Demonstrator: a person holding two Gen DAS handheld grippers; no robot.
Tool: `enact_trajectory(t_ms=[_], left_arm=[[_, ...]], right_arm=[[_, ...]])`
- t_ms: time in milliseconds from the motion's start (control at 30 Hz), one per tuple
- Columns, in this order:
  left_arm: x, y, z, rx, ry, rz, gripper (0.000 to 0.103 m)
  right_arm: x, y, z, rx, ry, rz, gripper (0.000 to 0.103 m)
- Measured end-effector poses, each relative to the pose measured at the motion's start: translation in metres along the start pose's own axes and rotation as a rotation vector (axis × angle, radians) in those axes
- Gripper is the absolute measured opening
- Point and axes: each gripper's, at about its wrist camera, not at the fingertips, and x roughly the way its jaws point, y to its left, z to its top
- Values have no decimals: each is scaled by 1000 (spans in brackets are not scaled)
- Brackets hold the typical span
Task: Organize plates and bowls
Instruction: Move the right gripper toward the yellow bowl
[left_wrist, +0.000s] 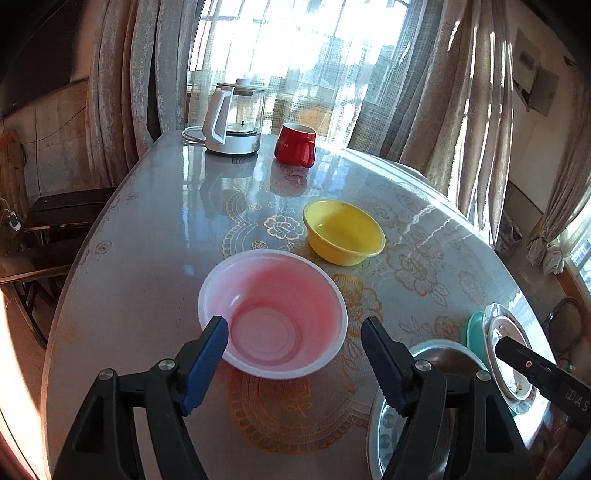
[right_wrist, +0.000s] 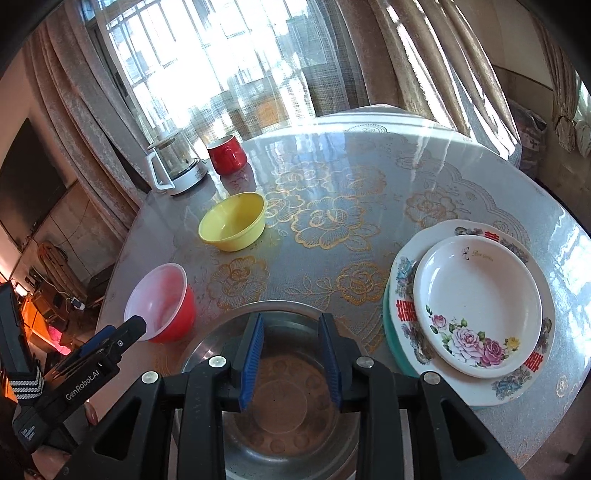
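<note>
A red bowl with a white inside (left_wrist: 273, 314) (right_wrist: 162, 301) sits on the table. My left gripper (left_wrist: 295, 332) is open, its fingers either side of the bowl's near rim. A yellow bowl (left_wrist: 343, 232) (right_wrist: 233, 220) stands behind it. A steel bowl (right_wrist: 280, 398) (left_wrist: 443, 362) lies at the near edge. My right gripper (right_wrist: 291, 354) hangs over it, jaws partly open and empty. A stack of plates (right_wrist: 476, 306) (left_wrist: 506, 358) sits to the right: a white floral plate on a larger patterned plate on a teal one.
A glass kettle on a white base (left_wrist: 232, 118) (right_wrist: 177, 166) and a red mug (left_wrist: 295, 144) (right_wrist: 226, 154) stand at the table's far edge by the curtained window. The round table (left_wrist: 147, 236) has a glossy floral cover. A chair (left_wrist: 55, 229) stands on the left.
</note>
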Motion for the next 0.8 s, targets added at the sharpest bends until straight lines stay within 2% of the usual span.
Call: enact_trajectory(t_ms=[233,367,500,667,800], left_arm=[[30,-1,32,24,2,32,77],[44,-2,46,61,20,26,77],[51,13,52,15,55,-14,77],[58,30,57,-21,71,12,77],[64,40,57,-64,86,-27,77]], right_arm=[[35,18,30,-4,47,-7,34],[60,29,52,41,84,35,35],[90,35,72,98,122,48,35],[129,39,87,139,179,31,35],[155,43,90,151,219,20,35]])
